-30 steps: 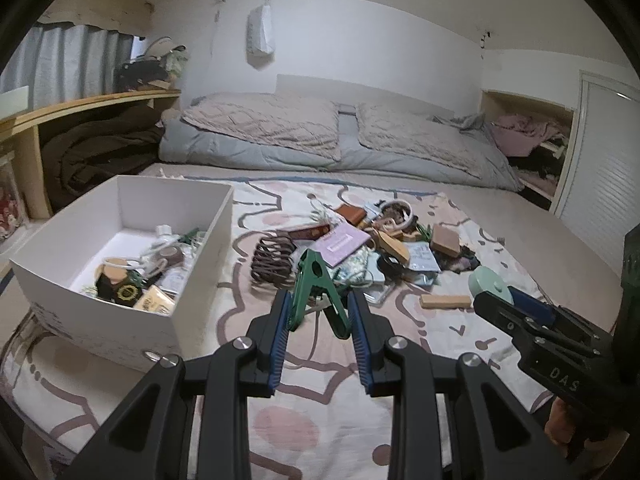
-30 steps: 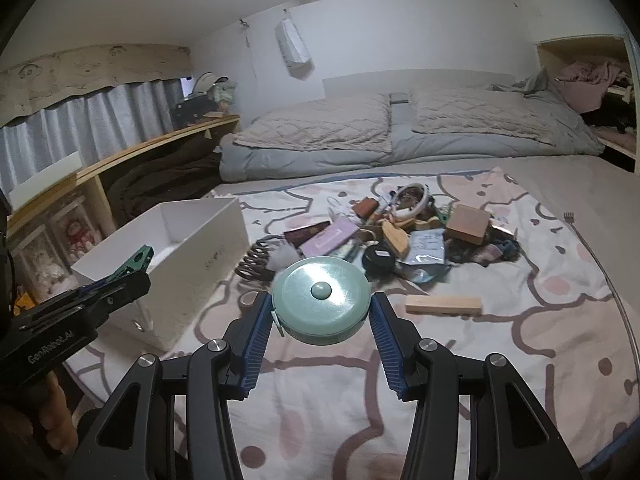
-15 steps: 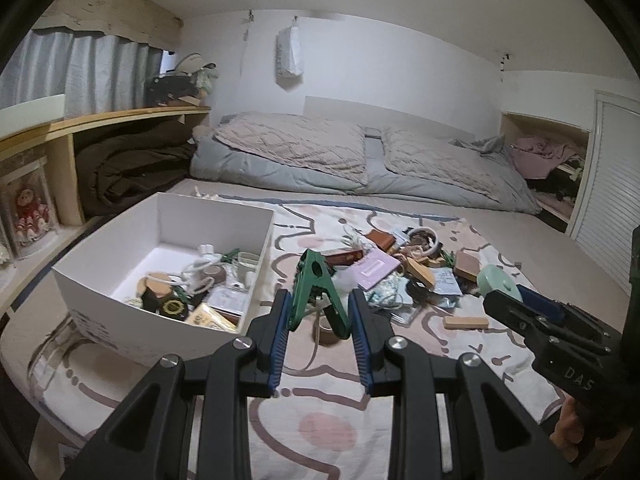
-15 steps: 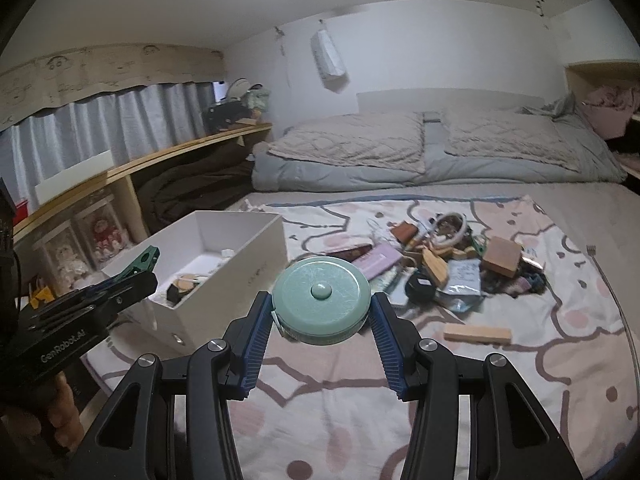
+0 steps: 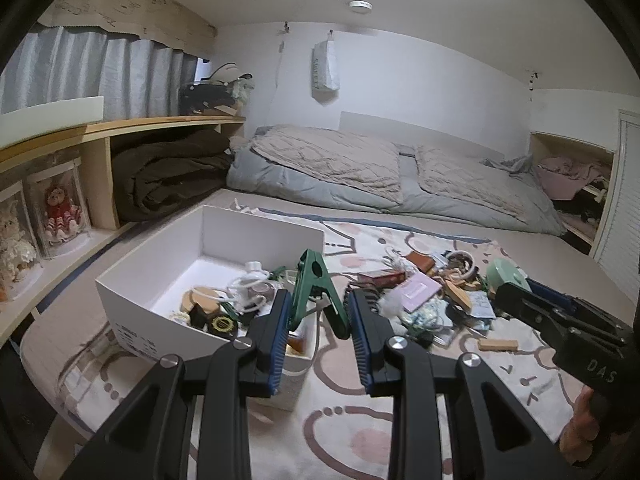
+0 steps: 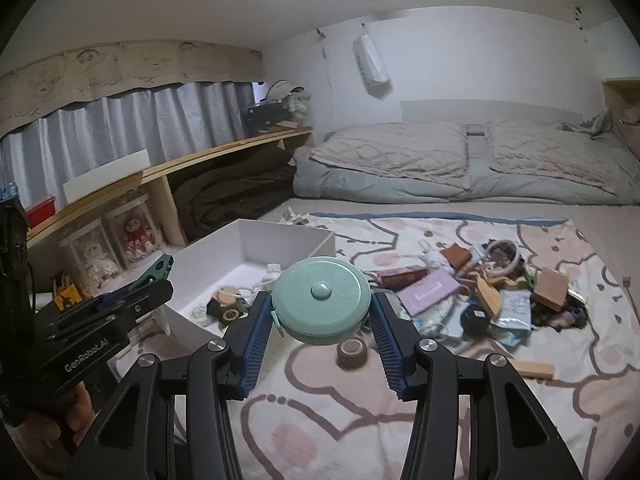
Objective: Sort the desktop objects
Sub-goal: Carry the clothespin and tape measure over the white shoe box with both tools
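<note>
My left gripper (image 5: 318,316) is shut on a green spring clamp (image 5: 314,286) and holds it in the air by the near right corner of the white box (image 5: 160,256). The box holds several small items. My right gripper (image 6: 322,312) is shut on a round mint-green tape measure (image 6: 322,298), held above the blanket right of the white box (image 6: 280,236). The right gripper with the tape measure (image 5: 504,276) shows at the right of the left wrist view. The left gripper with the clamp (image 6: 156,270) shows at the left of the right wrist view.
A pile of small objects (image 6: 492,292) lies on the patterned blanket (image 6: 440,400), with a wooden block (image 6: 534,368), a pink card (image 6: 430,290) and a brown tape roll (image 6: 352,352). Bedding (image 6: 460,160) lies behind. A wooden shelf (image 5: 80,136) runs along the left.
Both grippers have risen and swung left toward the white box, each with its object still held. The box now sits closer to the centre of both views.
</note>
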Available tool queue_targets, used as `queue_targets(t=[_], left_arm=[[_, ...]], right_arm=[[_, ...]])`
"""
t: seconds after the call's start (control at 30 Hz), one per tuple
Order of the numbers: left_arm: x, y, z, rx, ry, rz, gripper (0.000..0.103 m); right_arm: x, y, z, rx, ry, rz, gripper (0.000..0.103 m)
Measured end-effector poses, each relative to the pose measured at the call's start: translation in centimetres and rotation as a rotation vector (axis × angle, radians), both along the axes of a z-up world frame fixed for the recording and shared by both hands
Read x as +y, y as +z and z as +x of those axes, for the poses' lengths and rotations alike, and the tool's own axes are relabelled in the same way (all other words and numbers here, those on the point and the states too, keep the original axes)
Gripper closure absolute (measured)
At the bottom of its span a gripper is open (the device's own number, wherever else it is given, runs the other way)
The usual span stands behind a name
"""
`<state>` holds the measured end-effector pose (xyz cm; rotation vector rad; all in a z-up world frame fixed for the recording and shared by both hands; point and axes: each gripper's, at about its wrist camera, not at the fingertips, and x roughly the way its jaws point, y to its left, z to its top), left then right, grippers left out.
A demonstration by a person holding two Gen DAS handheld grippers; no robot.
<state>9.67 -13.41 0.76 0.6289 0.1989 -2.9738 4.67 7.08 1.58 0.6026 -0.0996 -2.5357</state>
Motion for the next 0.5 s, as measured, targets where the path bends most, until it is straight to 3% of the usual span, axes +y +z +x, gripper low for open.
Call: queue_targets(t=[0.5], left_arm=[[-5.6, 0.7, -1.4, 0.028, 0.075, 0.004, 0.074]], right_arm=[[-4.4, 0.4, -2.1, -0.024, 0.075, 0.04, 0.053]])
